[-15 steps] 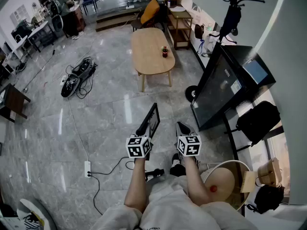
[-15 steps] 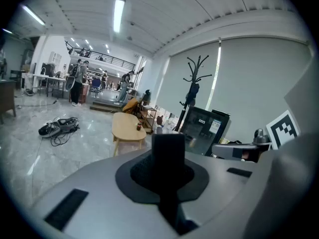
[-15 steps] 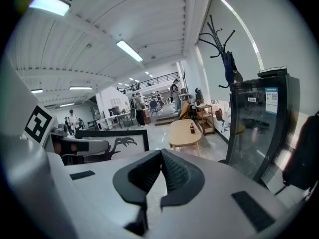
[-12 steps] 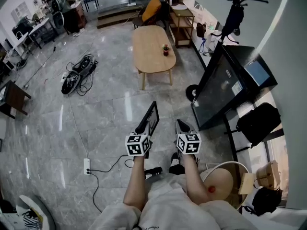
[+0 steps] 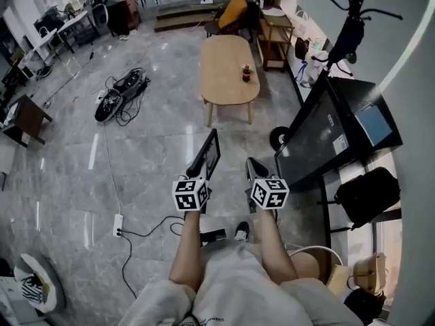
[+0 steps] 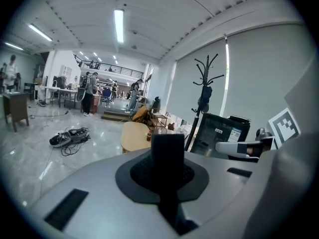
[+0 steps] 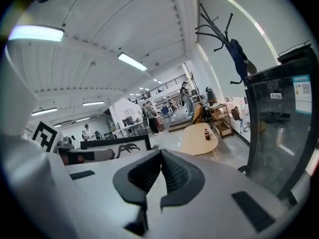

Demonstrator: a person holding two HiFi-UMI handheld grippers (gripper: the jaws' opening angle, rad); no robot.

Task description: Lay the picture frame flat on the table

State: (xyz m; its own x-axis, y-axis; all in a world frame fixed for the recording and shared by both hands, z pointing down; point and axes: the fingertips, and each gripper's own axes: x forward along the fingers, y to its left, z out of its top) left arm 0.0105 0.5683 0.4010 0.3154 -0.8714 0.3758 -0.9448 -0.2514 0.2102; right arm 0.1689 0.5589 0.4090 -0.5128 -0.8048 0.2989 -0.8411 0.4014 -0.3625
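The picture frame [image 5: 207,156] is black and thin, and it stands upright on edge above the floor. My left gripper [image 5: 201,182] is shut on its lower edge. In the left gripper view the frame's dark edge [image 6: 168,146] fills the space between the jaws. From the right gripper view the picture frame [image 7: 117,147] shows a dark animal shape on white. My right gripper [image 5: 257,170] hangs beside it, apart from the frame, jaw tips touching and holding nothing. The oval wooden table [image 5: 228,70] lies ahead across the floor.
A small red bottle [image 5: 247,73] stands on the table's right side. A big black screen on a wheeled stand [image 5: 319,134] is close on the right. A bundle of cables [image 5: 122,94] and a power strip [image 5: 117,224] lie on the floor at the left.
The whole view has shifted forward, so the table sits a little nearer and further right. Both grippers keep their places, and the frame stays in the left one.
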